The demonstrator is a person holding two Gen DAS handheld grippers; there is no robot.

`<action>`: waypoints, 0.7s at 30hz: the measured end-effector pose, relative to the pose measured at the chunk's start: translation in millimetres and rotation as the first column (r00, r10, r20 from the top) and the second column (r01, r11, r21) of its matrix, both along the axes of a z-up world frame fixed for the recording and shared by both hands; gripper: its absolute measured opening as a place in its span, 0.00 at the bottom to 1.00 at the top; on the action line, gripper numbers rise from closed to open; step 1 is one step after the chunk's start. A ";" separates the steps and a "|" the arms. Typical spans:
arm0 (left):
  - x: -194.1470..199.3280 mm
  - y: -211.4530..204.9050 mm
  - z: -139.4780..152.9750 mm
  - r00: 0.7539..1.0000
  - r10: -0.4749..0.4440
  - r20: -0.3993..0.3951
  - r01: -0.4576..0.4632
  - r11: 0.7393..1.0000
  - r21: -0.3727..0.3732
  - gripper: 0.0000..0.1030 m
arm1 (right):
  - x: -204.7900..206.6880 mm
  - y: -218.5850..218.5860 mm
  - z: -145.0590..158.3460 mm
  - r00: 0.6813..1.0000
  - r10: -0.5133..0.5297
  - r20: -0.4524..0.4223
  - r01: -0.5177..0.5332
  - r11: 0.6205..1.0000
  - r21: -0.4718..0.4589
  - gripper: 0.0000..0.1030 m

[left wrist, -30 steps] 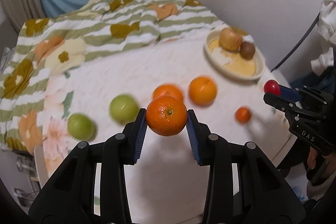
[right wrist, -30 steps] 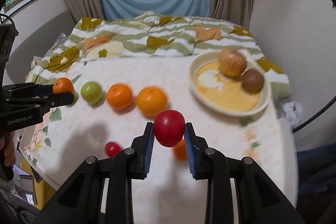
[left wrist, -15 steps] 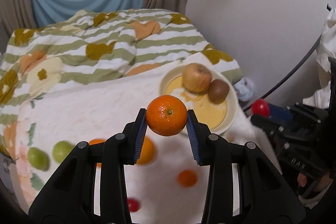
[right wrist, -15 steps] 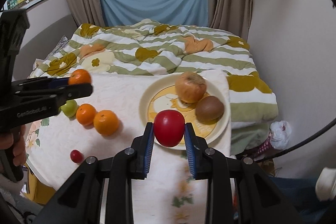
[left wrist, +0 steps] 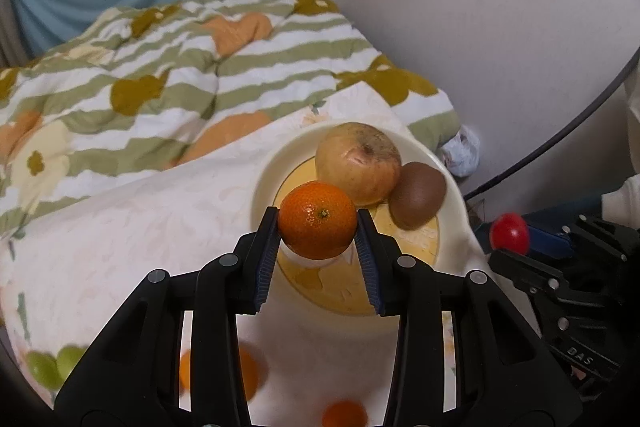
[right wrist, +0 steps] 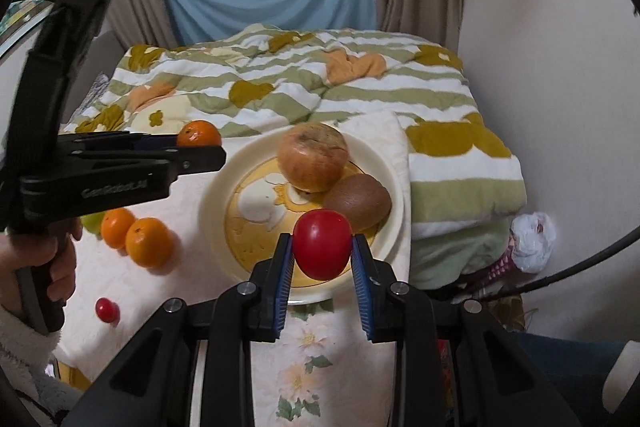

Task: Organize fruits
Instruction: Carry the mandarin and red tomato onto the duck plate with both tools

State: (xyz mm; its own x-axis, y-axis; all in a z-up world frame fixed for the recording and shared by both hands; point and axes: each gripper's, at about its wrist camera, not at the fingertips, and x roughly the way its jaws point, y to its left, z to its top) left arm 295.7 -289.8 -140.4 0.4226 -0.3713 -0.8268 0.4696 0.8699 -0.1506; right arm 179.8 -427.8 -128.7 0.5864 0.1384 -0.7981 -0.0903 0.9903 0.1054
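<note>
My left gripper [left wrist: 317, 227] is shut on a mandarin [left wrist: 317, 223] and holds it above the near left part of the cream plate [left wrist: 264, 183]. The plate holds an apple [left wrist: 358, 161] and a kiwi [left wrist: 418, 195]. My right gripper [right wrist: 322, 251] is shut on a red tomato [right wrist: 322, 243] above the plate's near edge [right wrist: 212, 195], just in front of the kiwi [right wrist: 358, 201] and the apple [right wrist: 313, 157]. The left gripper with its mandarin [right wrist: 199, 133] also shows in the right wrist view.
On the white cloth left of the plate lie two oranges [right wrist: 149, 242], a green fruit [right wrist: 91, 223] and a small red tomato [right wrist: 106, 309]. A striped quilt [right wrist: 280, 79] lies behind. The wall [right wrist: 540, 47] is at the right, with a plastic bag [right wrist: 532, 241] below.
Both grippers have moved forward and closer to the plate with their fruit. The loose fruit has slid to the bottom of the left view.
</note>
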 end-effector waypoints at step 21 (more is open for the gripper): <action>33.0 -21.2 -27.9 0.994 -0.107 0.016 0.105 0.989 0.109 0.98 | 17.5 -17.4 -27.0 0.989 -0.115 -0.095 0.119 0.992 0.043 0.26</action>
State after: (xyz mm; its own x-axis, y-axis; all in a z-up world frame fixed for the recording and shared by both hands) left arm 328.7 -311.0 -168.3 0.4039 -0.3246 -0.8553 0.5624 0.8255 -0.0477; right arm 197.3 -445.2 -155.7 0.5249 0.1126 -0.8437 0.0382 0.9871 0.1556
